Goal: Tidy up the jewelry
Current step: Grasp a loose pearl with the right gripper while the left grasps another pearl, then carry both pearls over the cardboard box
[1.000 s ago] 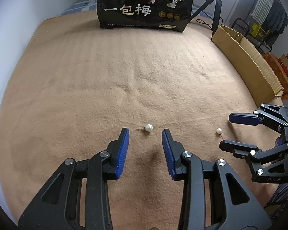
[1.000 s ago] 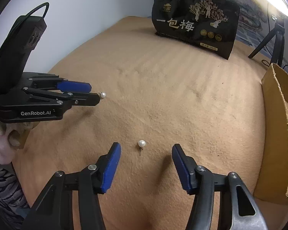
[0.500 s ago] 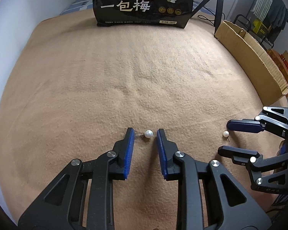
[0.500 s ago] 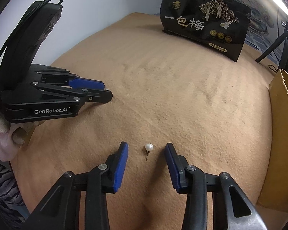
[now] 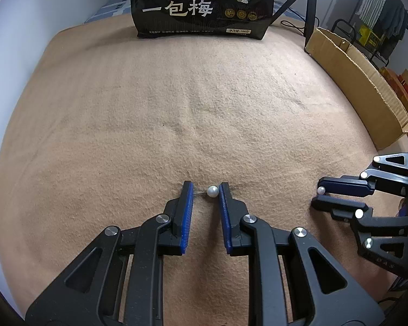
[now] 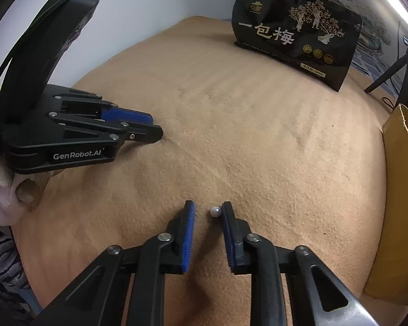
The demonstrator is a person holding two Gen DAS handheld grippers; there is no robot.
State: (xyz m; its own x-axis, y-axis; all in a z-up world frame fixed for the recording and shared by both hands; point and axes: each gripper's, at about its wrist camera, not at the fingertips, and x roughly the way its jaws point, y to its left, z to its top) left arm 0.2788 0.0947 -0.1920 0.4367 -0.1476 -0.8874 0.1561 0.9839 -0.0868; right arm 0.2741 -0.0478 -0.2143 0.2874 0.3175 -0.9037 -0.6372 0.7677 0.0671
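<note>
Two pearl stud earrings lie on the tan blanket [image 5: 176, 108]. One pearl stud [image 5: 212, 191] sits between the tips of my left gripper [image 5: 205, 191], its pin pointing left; the pearl touches the right finger while the jaws stand narrowly apart. The other pearl stud [image 6: 215, 211] sits between the tips of my right gripper [image 6: 208, 213], against the right finger, jaws also narrowly apart. In the left wrist view the right gripper [image 5: 319, 196] is at the right edge with that pearl [image 5: 321, 190] at its tips. In the right wrist view the left gripper [image 6: 152, 127] hides its pearl.
A black snack bag [image 5: 204, 5] stands at the blanket's far edge. A cardboard box [image 5: 361, 87] runs along the right side, also in the right wrist view [image 6: 399, 190]. A tripod [image 5: 310, 8] stands behind it. A white wall is on the left.
Both grippers have moved forward around their pearls and closed from wide open to a narrow gap, each pearl now touching the right finger.
</note>
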